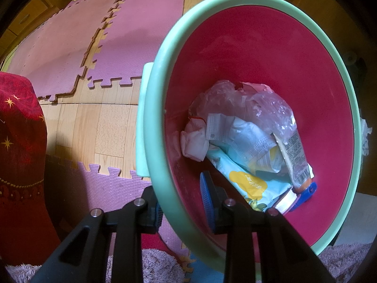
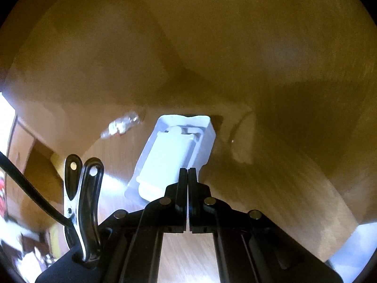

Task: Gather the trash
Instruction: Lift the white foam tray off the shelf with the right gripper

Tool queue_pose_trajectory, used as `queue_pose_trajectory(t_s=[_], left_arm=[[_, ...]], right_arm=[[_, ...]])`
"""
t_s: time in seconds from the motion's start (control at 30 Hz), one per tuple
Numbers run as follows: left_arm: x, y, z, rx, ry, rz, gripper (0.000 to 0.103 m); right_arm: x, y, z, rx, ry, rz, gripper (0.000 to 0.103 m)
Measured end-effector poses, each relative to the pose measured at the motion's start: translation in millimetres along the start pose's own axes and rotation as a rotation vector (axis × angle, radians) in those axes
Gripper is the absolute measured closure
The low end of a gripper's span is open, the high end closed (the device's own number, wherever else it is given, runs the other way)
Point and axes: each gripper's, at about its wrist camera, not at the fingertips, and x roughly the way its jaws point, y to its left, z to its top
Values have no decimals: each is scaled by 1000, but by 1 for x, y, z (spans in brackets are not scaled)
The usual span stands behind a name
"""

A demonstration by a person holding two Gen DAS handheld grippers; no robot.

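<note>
A bin with a mint-green rim (image 1: 235,2) and a deep pink inside fills the left wrist view, tilted toward the camera. My left gripper (image 1: 182,206) is shut on its near rim, one blue pad (image 1: 206,202) inside and the other outside. In the bin lie a clear plastic bag (image 1: 238,101), a face mask (image 1: 249,139), a white tissue (image 1: 195,141), a light-blue wrapper (image 1: 249,184) and a tube with a blue cap (image 1: 298,162). In the right wrist view my right gripper (image 2: 187,174) is shut on the near edge of a white plastic tray (image 2: 169,151), held tilted over a wooden tabletop (image 2: 271,176).
A scrap of clear plastic (image 2: 122,123) lies on the wood left of the tray. A black clip (image 2: 82,195) with a cable hangs at the left. Pink and purple foam mats (image 1: 132,42) cover a wooden floor. A red starred cloth (image 1: 21,141) stands left, with crumpled white paper (image 1: 365,136) right of the bin.
</note>
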Motion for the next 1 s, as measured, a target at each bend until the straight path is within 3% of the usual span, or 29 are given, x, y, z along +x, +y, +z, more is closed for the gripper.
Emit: queue_pose_trajectory(t_s=[0.03,0.3,0.43,0.47,0.63,0.7,1.0], left_arm=[[0,0,0,0,0,0,73],[-1,3,0,-1,2,-6,73],[-2,4,0,-5,3,-7,74],[-2,4,1,-6,3,-7,74],[-2,4,1,-7,3,-8,74],[-2,4,1,-6,2,-8,74],[-2,3,2,-10,2,-17,74]], right_arm=[[-13,0,-2,-22,0,-8,102],[-8,17,8,-166,-5,-70,102],[-10,24,8,-157,-22,-70,102],[-8,25,8,-154,-30,-65,99],[7,31,-1,-121,-11,-90,55],[13,37,-1,-105,-29,-123,26],[34,76,-7,-132,-4,-239,20]])
